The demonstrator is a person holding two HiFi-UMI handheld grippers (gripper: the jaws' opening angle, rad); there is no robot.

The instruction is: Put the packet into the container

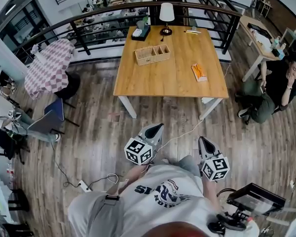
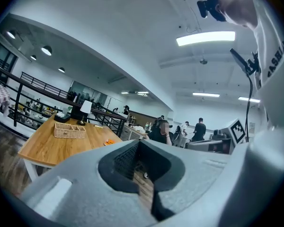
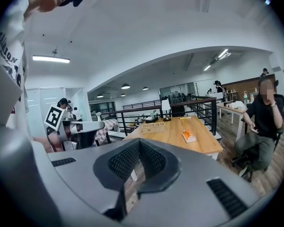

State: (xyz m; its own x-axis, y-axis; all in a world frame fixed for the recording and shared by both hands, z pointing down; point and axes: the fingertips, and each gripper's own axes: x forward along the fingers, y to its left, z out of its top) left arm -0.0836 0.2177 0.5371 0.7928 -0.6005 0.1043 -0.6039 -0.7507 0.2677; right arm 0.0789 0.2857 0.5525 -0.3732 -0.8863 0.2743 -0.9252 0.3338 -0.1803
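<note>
The orange packet (image 1: 199, 72) lies flat on the right side of the wooden table (image 1: 172, 80), and shows small in the left gripper view (image 2: 109, 142) and in the right gripper view (image 3: 189, 136). The wicker container (image 1: 152, 54) with its compartments stands toward the table's far left (image 2: 69, 130) (image 3: 154, 127). My left gripper (image 1: 158, 127) and right gripper (image 1: 203, 140) hang close to my body over the floor, well short of the table. Both are shut and hold nothing; each one's own view shows its jaws meeting, left gripper (image 2: 139, 144), right gripper (image 3: 139, 143).
A lamp (image 1: 166, 16) and a dark tissue box (image 1: 140, 32) stand at the table's far edge, before a black railing (image 1: 84, 21). A person (image 1: 278, 88) sits to the right. A checked-cloth table (image 1: 49, 68), a blue chair (image 1: 52, 118) and a floor cable (image 1: 96, 181) are at the left.
</note>
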